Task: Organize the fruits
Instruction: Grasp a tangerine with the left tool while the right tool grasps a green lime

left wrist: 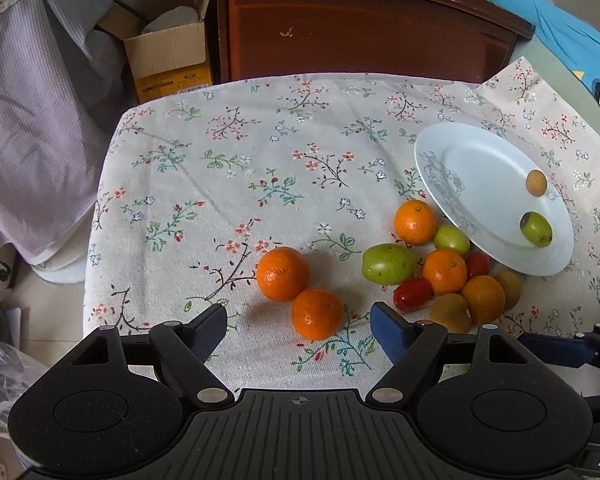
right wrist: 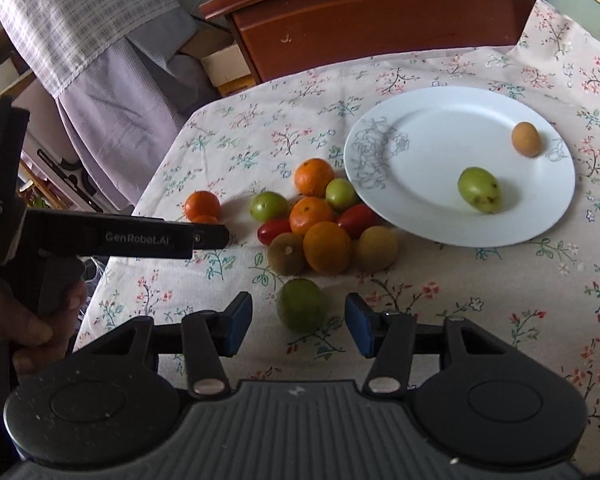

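A white plate (left wrist: 480,168) (right wrist: 428,152) holds a green fruit (right wrist: 479,189) (left wrist: 536,229) and a small brown fruit (right wrist: 525,139) (left wrist: 536,183). Beside it lies a heap of oranges, green fruits, red tomatoes and kiwis (right wrist: 320,224) (left wrist: 448,272). My left gripper (left wrist: 298,320) is open, its jaws either side of an orange (left wrist: 317,314), with another orange (left wrist: 283,273) just beyond. My right gripper (right wrist: 298,322) is open around a green fruit (right wrist: 302,305) on the cloth, not touching it.
A floral tablecloth (left wrist: 228,168) covers the table. A brown wooden cabinet (left wrist: 360,28) stands behind it, a cardboard box (left wrist: 168,60) and hanging cloth (left wrist: 32,100) to the left. The left gripper's body (right wrist: 112,236) sits left of the heap in the right wrist view.
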Demonstrator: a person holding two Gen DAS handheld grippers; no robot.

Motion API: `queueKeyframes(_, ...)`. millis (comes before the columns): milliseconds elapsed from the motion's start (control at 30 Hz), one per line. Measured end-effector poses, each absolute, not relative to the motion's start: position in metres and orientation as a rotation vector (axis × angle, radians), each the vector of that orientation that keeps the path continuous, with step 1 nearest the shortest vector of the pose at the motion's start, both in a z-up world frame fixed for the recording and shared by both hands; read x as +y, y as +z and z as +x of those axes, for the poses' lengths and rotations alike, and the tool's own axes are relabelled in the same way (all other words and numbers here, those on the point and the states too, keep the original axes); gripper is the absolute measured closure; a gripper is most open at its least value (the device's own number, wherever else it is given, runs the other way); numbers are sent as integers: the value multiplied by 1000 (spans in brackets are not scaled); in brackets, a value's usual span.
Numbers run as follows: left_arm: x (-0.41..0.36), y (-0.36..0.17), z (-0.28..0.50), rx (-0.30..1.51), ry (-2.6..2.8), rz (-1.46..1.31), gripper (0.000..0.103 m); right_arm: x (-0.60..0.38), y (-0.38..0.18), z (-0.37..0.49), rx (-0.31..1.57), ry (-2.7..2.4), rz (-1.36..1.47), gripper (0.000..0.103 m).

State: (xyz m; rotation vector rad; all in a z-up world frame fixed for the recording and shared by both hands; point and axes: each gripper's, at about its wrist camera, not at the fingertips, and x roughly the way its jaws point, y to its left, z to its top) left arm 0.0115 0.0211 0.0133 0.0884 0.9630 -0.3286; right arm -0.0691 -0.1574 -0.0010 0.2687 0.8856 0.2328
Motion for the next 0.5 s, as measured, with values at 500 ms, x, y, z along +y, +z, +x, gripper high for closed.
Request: queueKeyframes(500, 8, 6, 12, 952, -349, 121, 46, -148, -9, -68, 887, 218, 183, 59)
